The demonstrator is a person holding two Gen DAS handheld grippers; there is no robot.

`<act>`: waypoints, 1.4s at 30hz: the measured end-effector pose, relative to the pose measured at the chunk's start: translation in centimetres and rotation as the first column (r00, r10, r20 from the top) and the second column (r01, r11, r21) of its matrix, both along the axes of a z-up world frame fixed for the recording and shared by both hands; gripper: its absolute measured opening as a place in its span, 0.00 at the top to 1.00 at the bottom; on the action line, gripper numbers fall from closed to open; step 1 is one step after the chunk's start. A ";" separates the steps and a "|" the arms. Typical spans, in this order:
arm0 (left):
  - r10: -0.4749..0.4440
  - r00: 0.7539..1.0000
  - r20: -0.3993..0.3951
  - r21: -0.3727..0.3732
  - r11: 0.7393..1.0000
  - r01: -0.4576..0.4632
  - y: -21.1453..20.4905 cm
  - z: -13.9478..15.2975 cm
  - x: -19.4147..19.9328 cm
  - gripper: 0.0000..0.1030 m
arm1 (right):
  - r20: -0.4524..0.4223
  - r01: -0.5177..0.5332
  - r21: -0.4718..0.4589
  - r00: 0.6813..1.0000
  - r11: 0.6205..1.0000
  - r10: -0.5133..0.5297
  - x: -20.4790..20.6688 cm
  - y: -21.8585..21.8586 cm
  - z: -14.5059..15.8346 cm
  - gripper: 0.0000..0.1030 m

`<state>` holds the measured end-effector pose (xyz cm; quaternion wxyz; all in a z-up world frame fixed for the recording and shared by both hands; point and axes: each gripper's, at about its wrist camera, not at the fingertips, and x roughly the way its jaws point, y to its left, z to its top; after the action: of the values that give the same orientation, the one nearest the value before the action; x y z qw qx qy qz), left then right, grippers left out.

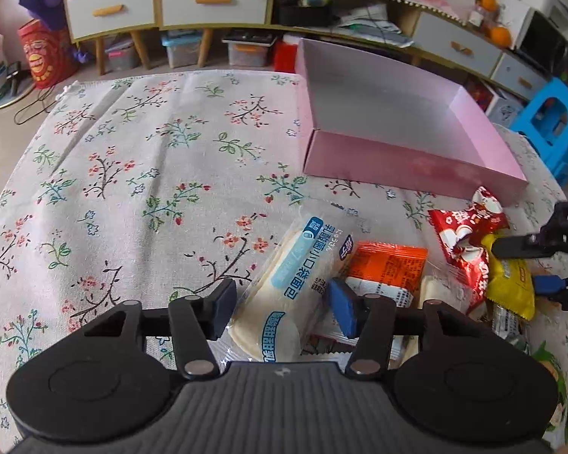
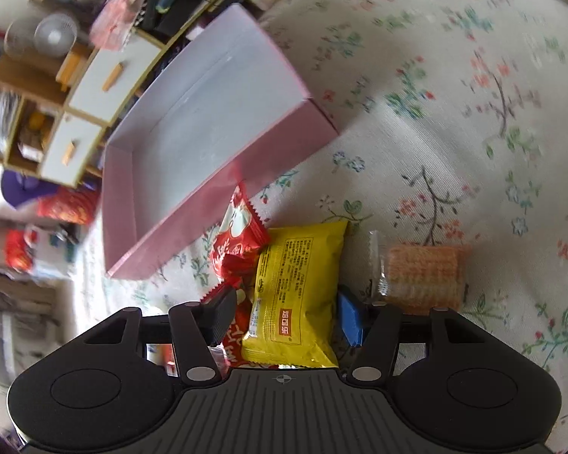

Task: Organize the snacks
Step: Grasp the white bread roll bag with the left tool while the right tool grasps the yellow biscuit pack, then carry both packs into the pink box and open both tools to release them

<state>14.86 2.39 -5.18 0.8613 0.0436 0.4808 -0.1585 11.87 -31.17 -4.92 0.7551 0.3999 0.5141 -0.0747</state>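
Left claw [image 1: 282, 312] straddles the soft bread pack [image 1: 284, 295], pads not clearly clamped. Right claw [image 2: 284, 316] is partly open around the crinkly yellow packet [image 2: 297, 295]. Pinch mid-body; film's slippery.

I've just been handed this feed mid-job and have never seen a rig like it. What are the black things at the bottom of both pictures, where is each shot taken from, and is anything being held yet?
Each picture comes from a fisheye camera on a hand-held gripper, looking out along its two jaws. No robot arm: a person carries one gripper per hand.

The left gripper has its jaws around a white bread packet; whether they press it I can't tell. The right gripper straddles a yellow snack packet, again grip unclear.

On the floral tablecloth sits a pink box, with nothing inside. Nearby lie a red wrapper, an orange packet and a clear-wrapped wafer.
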 end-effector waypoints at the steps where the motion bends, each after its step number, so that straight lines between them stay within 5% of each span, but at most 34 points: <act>1: 0.007 1.000 -0.005 0.007 1.000 -0.007 0.0 -0.1 0.0 0.54 | 0.000 -0.020 -0.038 1.000 0.999 0.020 0.1 0.6 0.2 0.44; 6: 0.042 0.999 -0.024 0.006 0.999 -0.042 0.3 0.1 0.0 0.63 | -0.005 -0.059 -0.140 0.998 0.988 0.058 0.4 1.7 0.6 0.54; 17: 0.153 0.984 -0.090 -0.073 0.984 -0.160 2.4 1.0 0.2 0.77 | 0.007 0.004 0.009 1.000 1.000 -0.004 -0.5 -0.9 1.3 0.55; 36: 0.167 0.986 -0.002 -0.234 0.959 -0.163 1.7 5.2 -0.6 0.84 | 0.112 0.037 0.091 0.993 0.995 -0.047 -2.1 -3.4 4.0 0.55; 42: 0.111 0.990 0.086 -0.220 0.971 -0.090 -1.0 6.5 0.3 0.84 | 0.139 0.049 0.124 0.988 0.991 -0.066 -0.9 -4.5 5.0 0.55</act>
<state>15.17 1.37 1.33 0.8903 -0.0671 0.4197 -0.1635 10.94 -35.70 0.03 0.7620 0.4637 0.4505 -0.0366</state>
